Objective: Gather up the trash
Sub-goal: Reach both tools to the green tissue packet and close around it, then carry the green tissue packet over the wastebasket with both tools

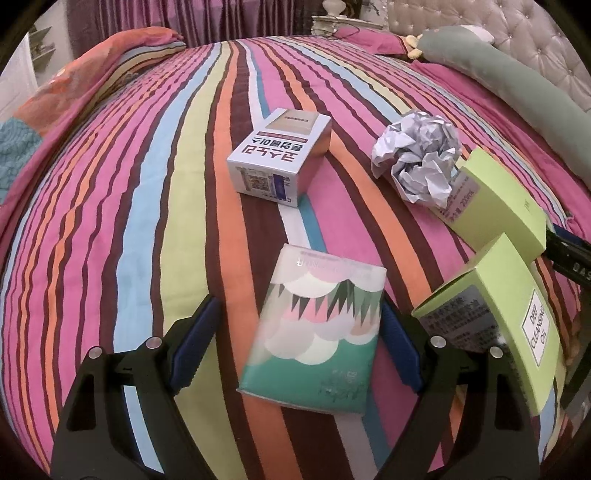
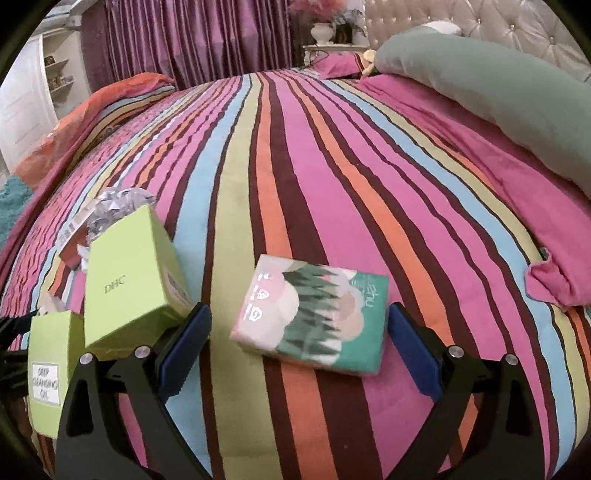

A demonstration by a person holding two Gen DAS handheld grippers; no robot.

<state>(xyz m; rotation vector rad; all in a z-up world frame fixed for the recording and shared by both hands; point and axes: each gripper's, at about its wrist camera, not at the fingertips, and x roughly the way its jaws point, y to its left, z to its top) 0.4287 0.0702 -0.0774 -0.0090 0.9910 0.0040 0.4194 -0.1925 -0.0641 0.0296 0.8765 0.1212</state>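
Lay flat on the striped bedspread (image 1: 122,206): tissue pack (image 1: 314,332) between the wide-open, empty left gripper (image 1: 299,347), long axis along its fingers; right gripper (image 2: 297,350) likewise spread, empty, crosswise.

We look low and close along each hand-held gripper's fingers across the striped bed (image 1: 184,184) toward the headboard (image 2: 480,22); both views share two green boxes (image 1: 506,218) and crumpled paper (image 1: 417,155).
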